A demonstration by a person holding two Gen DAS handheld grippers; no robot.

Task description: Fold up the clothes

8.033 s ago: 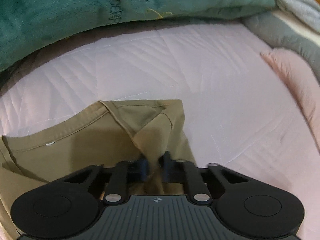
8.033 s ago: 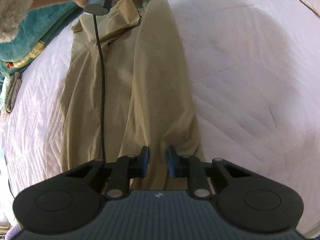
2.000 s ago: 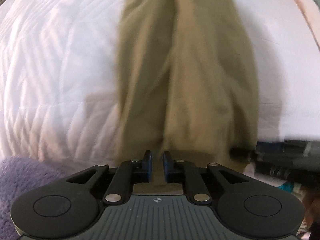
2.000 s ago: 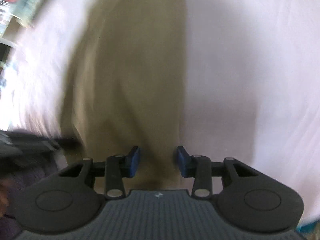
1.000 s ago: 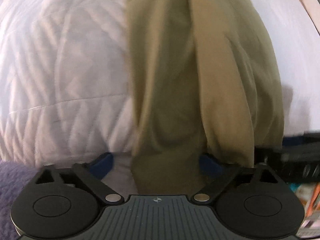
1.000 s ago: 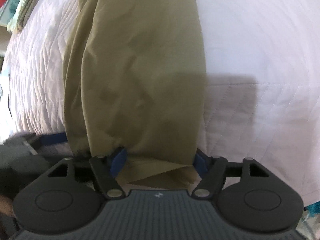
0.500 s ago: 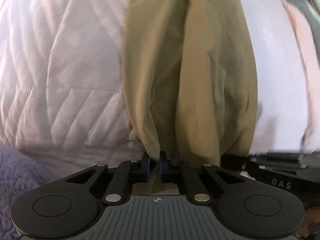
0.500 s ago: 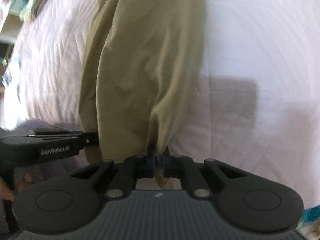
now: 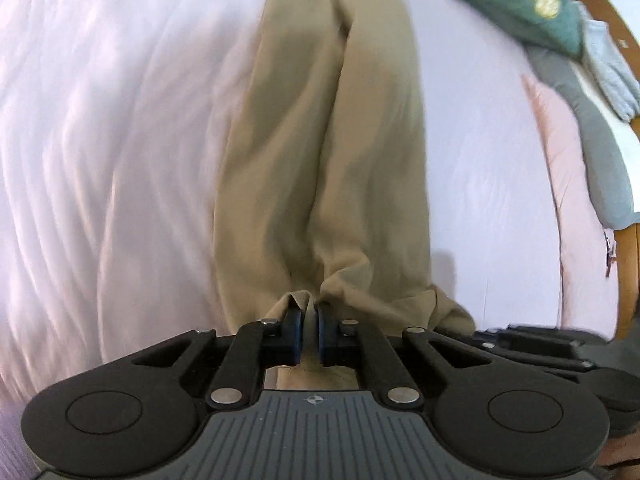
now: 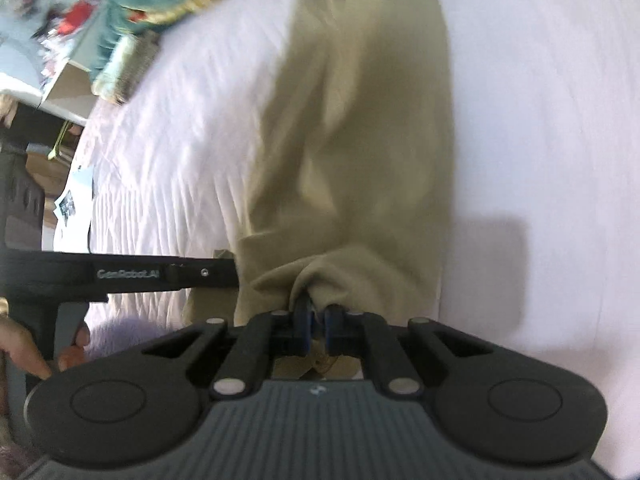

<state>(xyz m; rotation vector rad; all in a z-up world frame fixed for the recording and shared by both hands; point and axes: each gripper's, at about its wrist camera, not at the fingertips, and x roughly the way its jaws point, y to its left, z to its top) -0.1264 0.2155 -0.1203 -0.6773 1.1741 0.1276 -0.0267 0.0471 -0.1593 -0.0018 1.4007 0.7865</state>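
We have the long olive-khaki cotton garment (image 9: 328,152) stretched toward twelve o'clock over the pale pink quilted bedspread (image 9: 100,160), its near hem raised, so we judge the lengthwise fold is beginning; next we carry that hem toward the far end. Our left gripper (image 9: 309,322) and right gripper (image 10: 316,322) both pinch bunched hem, fingers nearly together.

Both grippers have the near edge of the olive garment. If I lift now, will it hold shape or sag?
The garment will likely sag: it bunches at the left gripper and the right gripper. Deep lengthwise wrinkles suggest thin, light cloth. It may drag on the quilt.
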